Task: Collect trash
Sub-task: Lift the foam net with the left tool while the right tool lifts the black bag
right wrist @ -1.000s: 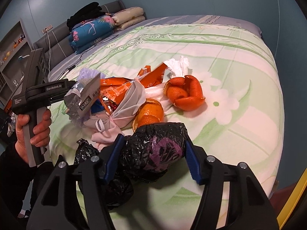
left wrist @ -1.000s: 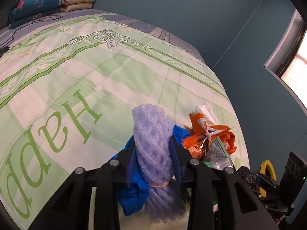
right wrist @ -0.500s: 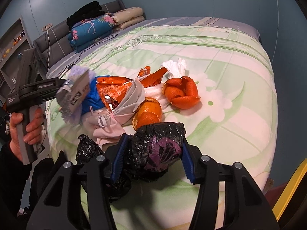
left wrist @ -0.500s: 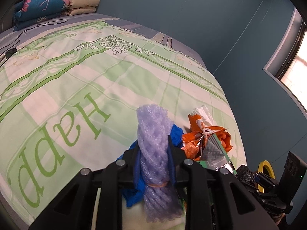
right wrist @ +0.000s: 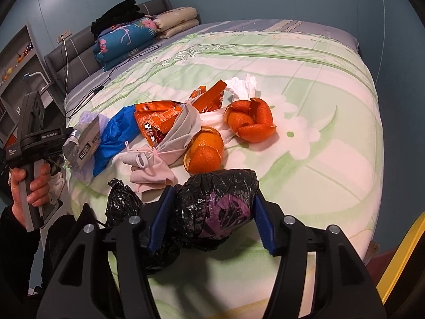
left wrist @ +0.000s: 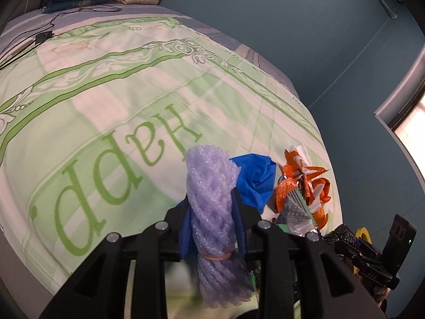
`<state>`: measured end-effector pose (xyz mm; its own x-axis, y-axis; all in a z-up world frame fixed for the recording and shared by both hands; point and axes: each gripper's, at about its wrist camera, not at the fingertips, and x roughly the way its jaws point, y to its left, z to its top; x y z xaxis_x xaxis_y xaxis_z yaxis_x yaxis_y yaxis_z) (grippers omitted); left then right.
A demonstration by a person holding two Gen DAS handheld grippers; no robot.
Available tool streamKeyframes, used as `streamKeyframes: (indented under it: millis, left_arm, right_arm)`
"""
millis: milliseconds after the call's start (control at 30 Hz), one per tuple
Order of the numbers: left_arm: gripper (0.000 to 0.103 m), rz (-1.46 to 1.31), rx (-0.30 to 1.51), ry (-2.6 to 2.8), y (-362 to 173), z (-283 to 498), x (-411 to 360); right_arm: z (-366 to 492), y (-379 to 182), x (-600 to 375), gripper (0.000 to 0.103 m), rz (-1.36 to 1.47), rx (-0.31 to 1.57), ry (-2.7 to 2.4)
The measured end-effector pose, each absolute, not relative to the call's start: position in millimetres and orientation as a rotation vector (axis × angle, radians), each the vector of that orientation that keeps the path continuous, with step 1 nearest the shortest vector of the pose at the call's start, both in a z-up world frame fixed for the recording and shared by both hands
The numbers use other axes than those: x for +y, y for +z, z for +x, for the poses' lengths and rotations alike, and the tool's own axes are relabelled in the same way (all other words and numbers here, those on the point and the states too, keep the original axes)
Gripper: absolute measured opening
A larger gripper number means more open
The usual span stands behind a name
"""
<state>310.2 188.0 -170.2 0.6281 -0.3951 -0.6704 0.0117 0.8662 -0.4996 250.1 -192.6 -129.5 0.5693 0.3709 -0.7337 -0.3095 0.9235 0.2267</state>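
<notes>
My left hand-held gripper (left wrist: pixel 211 212), jaws just reopening slightly, clamps the purple foam net roll (left wrist: pixel 212 199); my right hand-held gripper (right wrist: pixel 212 218) grips the black trash bag (right wrist: pixel 217 207) over the bed (right wrist: pixel 332 101).

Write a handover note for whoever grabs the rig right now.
Left tool: shut on purple foam net; its jaws have just been opening slightly.
Right tool: shut on black bag, jaws just widened a bit.
On the bed: orange peels, tissue, orange wrappers, blue cloth, pink cloth.
Done: net picked up, not yet bagged.
Left: bag it and the rest.
</notes>
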Motion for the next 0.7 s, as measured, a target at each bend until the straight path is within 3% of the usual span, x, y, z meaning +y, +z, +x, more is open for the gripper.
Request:
streamKeyframes:
  millis: [67, 267, 367, 700]
  left_arm:
    - [0.033, -0.513, 0.859, -0.236, -170.2, 308.6, 196.7]
    - [0.033, -0.554, 0.874, -0.209, -177.2, 312.6, 209.7]
    - [0.023, -0.555, 0.883, -0.208, -181.0, 313.4, 207.5]
    - [0.021, -0.528, 0.809, -0.198, -150.6, 298.6, 212.2]
  right_arm:
    - [250.0, -129.8, -192.5, 0.057, 0.079, 0.881, 0.403]
    - [246.7, -128.2, -192.4, 0.053, 0.075, 0.884, 0.399]
    - [245.8, -126.3, -192.4, 0.049, 0.079, 0.883, 0.399]
    - [239.2, -105.7, -210.7, 0.043, 0.122, 0.819, 0.370]
